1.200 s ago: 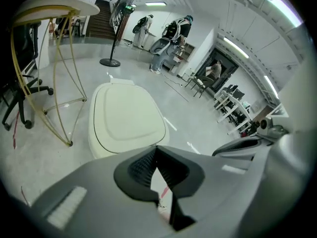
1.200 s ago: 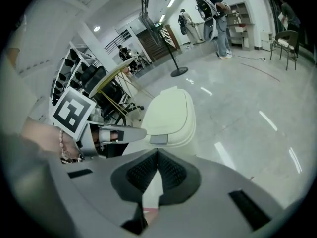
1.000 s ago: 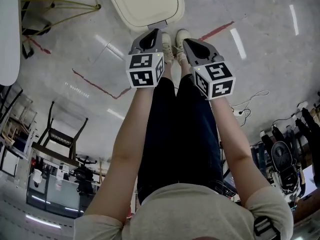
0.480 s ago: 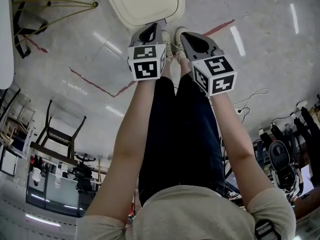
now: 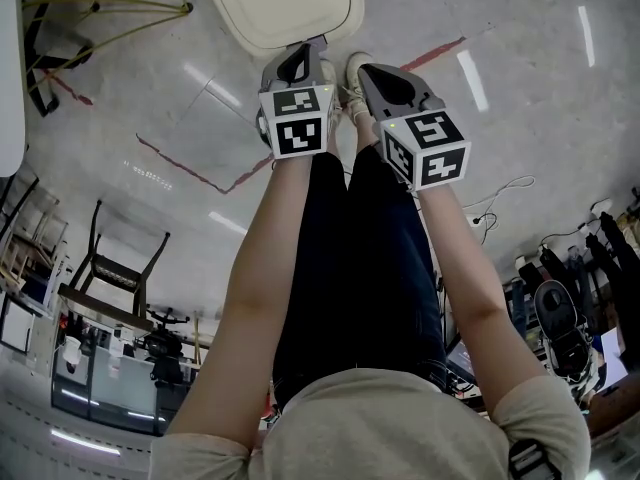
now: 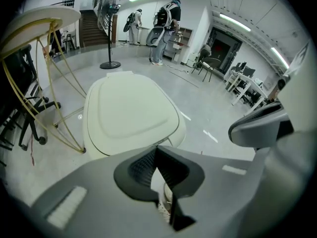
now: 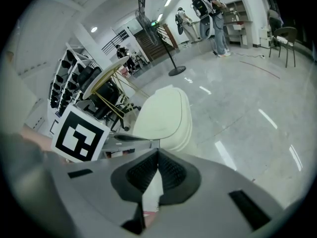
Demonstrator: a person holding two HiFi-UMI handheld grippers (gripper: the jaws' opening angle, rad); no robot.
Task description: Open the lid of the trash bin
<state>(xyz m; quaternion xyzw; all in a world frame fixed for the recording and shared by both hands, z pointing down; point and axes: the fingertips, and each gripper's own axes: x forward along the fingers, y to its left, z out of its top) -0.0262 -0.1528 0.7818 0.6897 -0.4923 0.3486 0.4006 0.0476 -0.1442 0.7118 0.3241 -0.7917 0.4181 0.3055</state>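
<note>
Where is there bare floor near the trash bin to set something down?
Bare floor lies right of the trash bin, around the red tape line. Left is crowded by the yellow-legged table; in front stand the shoes.

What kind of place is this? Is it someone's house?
Probably not a house. It looks like a big lab or workshop hall: a wide shiny floor with red tape lines, a staircase, and desks far off.
</note>
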